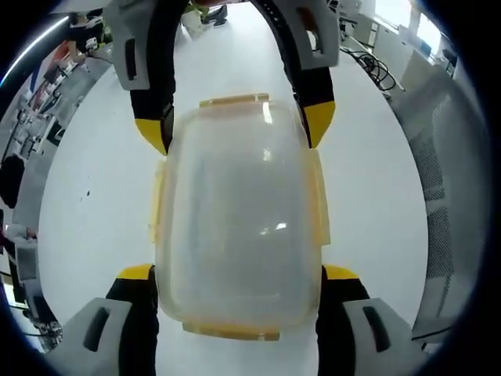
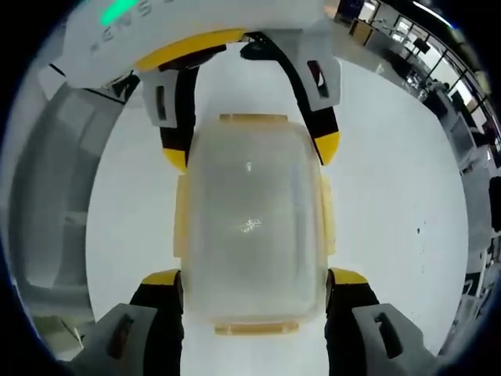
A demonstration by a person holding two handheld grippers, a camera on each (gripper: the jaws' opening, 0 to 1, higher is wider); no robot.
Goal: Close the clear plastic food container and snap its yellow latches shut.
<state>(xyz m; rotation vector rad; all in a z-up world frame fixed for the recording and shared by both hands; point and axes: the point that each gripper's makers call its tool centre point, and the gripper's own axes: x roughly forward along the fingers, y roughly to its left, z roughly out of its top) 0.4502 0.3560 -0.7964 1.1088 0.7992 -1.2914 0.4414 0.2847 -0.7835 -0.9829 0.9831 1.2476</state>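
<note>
Both pairs of jaws stood wide apart, straddling the clear plastic food container (image 1: 239, 219) from opposite ends, and whether any tip pressed the walls could not be told. In the left gripper view, the left gripper (image 1: 239, 278) rose from six o'clock with a yellow-tipped jaw on either side of the near end, at seven and five o'clock. The container lay lid-down or lid-on in the middle of the white table (image 1: 94, 188); which could not be told through the frosted plastic. Yellow latches (image 1: 235, 100) showed at twelve, three, six and nine o'clock around its rim. Beyond it, the right gripper (image 1: 235, 129) came down from twelve o'clock, flanking the far end.

In the right gripper view the same arrangement showed reversed: the right gripper (image 2: 252, 282) near, the container (image 2: 252, 223) central, the left gripper (image 2: 252, 153) far.

By its look the container was light, stiff, smooth and apt to slide on the bare table, so steadying one end while pressing a latch flat at the rim would suit.
</note>
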